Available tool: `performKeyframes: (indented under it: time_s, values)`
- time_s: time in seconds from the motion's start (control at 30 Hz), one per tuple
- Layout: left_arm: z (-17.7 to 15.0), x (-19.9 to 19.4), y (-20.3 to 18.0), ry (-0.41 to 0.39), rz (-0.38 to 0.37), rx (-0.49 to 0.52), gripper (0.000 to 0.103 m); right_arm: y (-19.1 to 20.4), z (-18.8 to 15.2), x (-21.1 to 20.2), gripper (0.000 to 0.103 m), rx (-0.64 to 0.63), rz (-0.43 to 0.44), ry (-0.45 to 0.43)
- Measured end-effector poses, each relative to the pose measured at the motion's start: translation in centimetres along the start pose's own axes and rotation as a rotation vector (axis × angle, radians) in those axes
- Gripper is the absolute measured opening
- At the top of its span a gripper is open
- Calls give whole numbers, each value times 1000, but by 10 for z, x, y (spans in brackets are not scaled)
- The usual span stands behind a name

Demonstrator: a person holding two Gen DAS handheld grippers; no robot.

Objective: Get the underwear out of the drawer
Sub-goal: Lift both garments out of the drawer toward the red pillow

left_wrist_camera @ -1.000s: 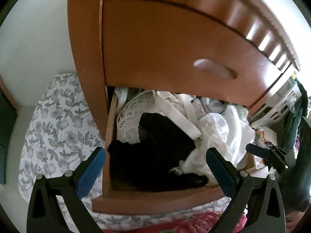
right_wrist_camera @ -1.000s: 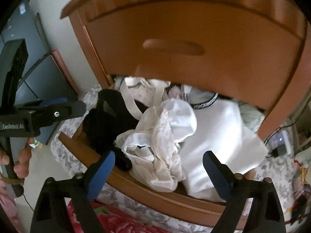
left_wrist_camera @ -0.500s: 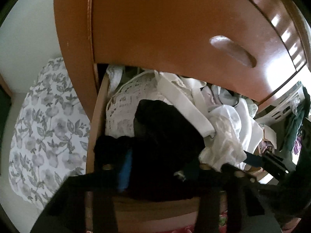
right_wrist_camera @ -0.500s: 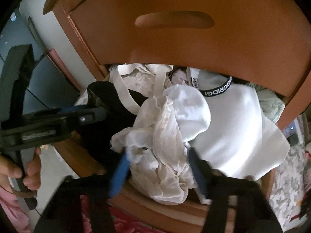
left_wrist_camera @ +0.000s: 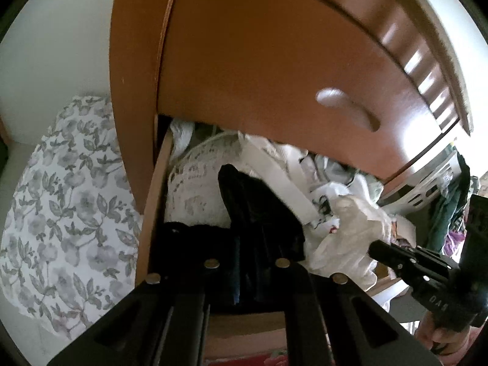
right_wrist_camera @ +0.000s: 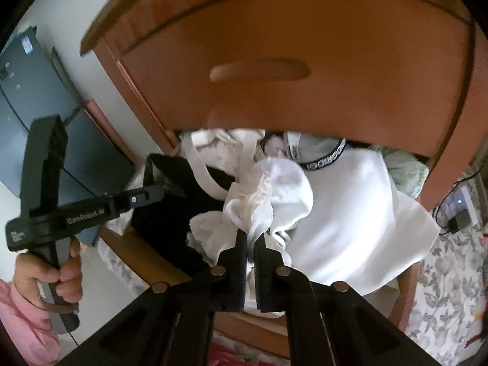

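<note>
Black garment (left_wrist_camera: 259, 213) lies at the left end of the open wooden drawer (left_wrist_camera: 155, 201); the left gripper (left_wrist_camera: 247, 262) angles steeply down into it from 6 o'clock. Its jaws are clenched, the dark fabric pinched between them; the pads are barely distinguishable against the cloth. In the right wrist view this gripper enters from 9 o'clock, held by a hand (right_wrist_camera: 52, 277) with a pink sleeve (right_wrist_camera: 21, 314) below it.

Right gripper (right_wrist_camera: 250, 238) also pitched downward, coming in from 6 o'clock over the drawer's front edge. Jaws closed tight, grasping a fold of the white mesh underwear (right_wrist_camera: 244, 213), which is bunched at mid-drawer, touching the black garment at its 9 o'clock side.

White folded garment with lettered black band (right_wrist_camera: 350, 207) lies at 3 o'clock of the mesh piece. Closed upper drawer front (right_wrist_camera: 289, 76) overhangs the pile at 12 o'clock. Floral bedsheet (left_wrist_camera: 61, 213) lies left of the cabinet.
</note>
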State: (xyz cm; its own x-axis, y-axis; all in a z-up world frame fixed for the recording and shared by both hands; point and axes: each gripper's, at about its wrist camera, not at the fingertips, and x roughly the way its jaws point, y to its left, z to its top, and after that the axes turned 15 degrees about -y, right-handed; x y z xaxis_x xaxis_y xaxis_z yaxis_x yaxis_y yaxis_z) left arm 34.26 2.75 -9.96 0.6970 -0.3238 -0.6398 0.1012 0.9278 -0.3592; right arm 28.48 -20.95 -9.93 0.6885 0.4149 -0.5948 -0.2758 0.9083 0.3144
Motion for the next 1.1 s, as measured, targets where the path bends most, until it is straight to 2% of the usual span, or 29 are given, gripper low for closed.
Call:
performKeyframes:
  time_s: [0.5, 0.87, 1.1]
  values:
    - [43, -58, -18, -168, -63, -4, 6, 5, 55, -73, 4, 22, 42, -211]
    - [74, -147, -64, -341, -139, 68, 6, 20, 83, -136, 4, 8, 30, -336]
    - [75, -216, -102, -438, -178, 152, 6, 39, 93, -188, 4, -18, 35, -404]
